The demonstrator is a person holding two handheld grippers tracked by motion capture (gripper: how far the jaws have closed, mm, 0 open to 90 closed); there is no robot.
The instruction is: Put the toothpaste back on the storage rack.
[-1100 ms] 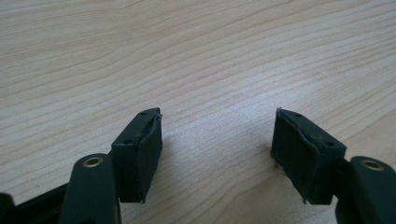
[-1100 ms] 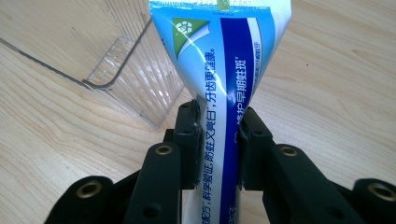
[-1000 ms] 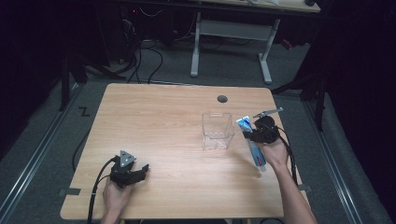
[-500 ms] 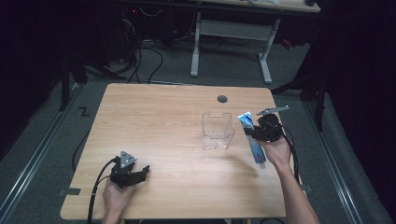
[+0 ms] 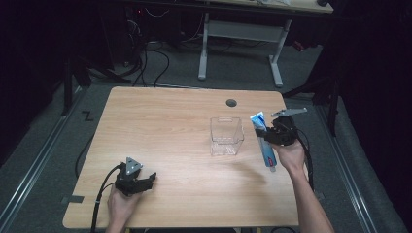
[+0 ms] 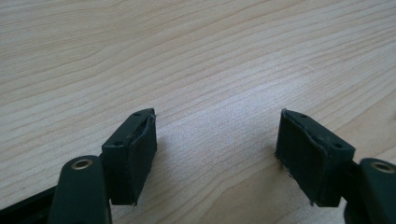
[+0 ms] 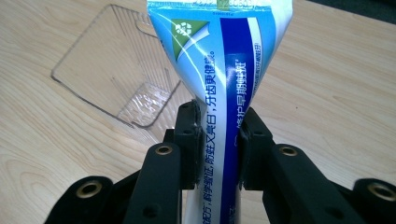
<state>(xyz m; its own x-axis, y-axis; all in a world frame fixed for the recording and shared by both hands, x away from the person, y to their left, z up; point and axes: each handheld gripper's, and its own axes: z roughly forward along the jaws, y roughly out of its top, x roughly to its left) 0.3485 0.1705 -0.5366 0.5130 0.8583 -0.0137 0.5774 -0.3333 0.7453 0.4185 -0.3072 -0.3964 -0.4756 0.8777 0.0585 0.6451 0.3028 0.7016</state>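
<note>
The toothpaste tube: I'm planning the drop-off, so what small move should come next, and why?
Probably carry the toothpaste tube left over the clear container. The right hand-held gripper is shut on the tube, which sits beside the open, empty container rather than above it.

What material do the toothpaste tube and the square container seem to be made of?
The toothpaste tube looks like soft, glossy printed plastic: it creases and narrows between the jaws of the right gripper. The container seems to be clear hard plastic: the table's wood grain shows through its ribbed walls.
</note>
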